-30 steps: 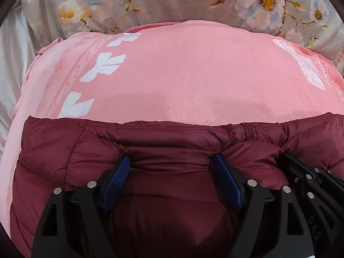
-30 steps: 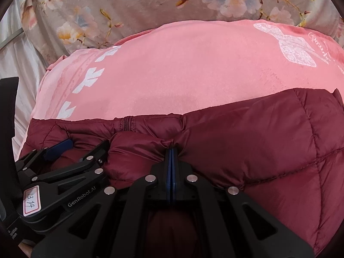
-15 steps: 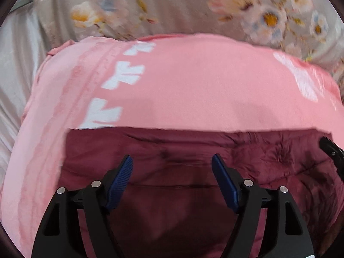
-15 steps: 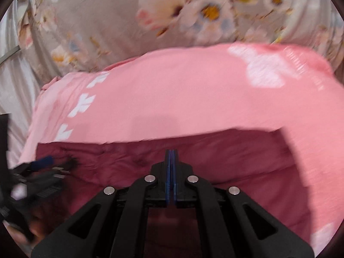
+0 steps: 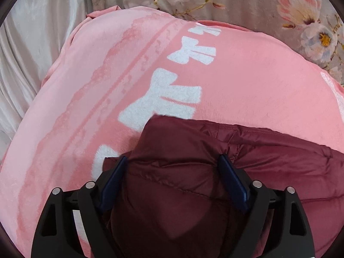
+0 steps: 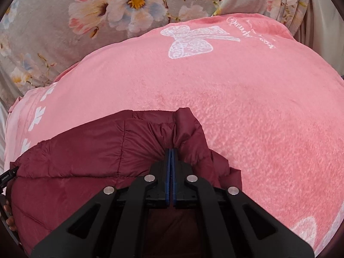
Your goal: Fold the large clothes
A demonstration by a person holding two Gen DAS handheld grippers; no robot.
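From the left wrist camera, the left gripper (image 5: pixel 173 173) has its blue-padded fingers (image 5: pixel 112 178) spread wide, one on each side of a bulging fold of the maroon puffer jacket (image 5: pixel 268 161). The padding fills the gap between them, though they do not look pressed together on it. The jacket lies on a pink fleece blanket (image 5: pixel 247 81) printed with white bows (image 5: pixel 163 101), its near corner overlapping one bow close to the blanket's left edge. Beyond the blanket's far edge runs a grey floral bedspread (image 5: pixel 247 2), and pale satin sheeting (image 5: pixel 32 49) hangs off to the left.

From the right wrist camera, the right gripper (image 6: pixel 170 154) has its fingers (image 6: pixel 167 172) pressed flat together, with a pinch of the puffer jacket (image 6: pixel 90 159) gathered at their tips; the fabric puckers around them. The jacket spreads leftward over the near part of the pink blanket (image 6: pixel 247 111). A large lacy white bow (image 6: pixel 191 40) and some cursive lettering, too small to read, sit near the blanket's far right corner. The floral bedspread (image 6: pixel 53 32) fills the far side. At the left frame edge a dark object shows, probably the other tool.
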